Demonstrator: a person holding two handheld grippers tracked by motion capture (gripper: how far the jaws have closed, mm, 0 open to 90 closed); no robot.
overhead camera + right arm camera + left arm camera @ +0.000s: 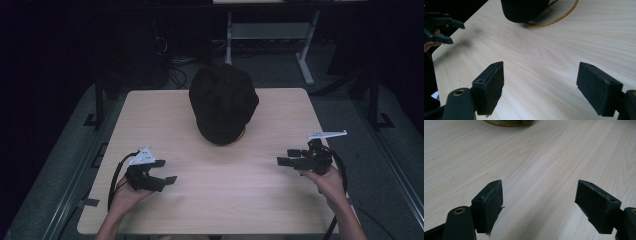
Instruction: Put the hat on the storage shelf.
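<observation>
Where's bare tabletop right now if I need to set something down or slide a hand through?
Bare wood runs along the near half of the table, between the left claw and the right claw. The far left and far right corners are also free. The only crowded spot is far centre, where the black hat sits on a yellow-rimmed base.

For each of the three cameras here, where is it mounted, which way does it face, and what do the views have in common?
High view: above the person's side, looking forward and down on the table; both forearms, left gripper, right gripper and black hat show.
Left gripper view: rides the left gripper, looking along its open jaws across the wood toward a yellow-brown rim.
Right gripper view: rides the right gripper, facing the hat and the far left gripper.
Shared: the hat appears in the high and right gripper views.
</observation>
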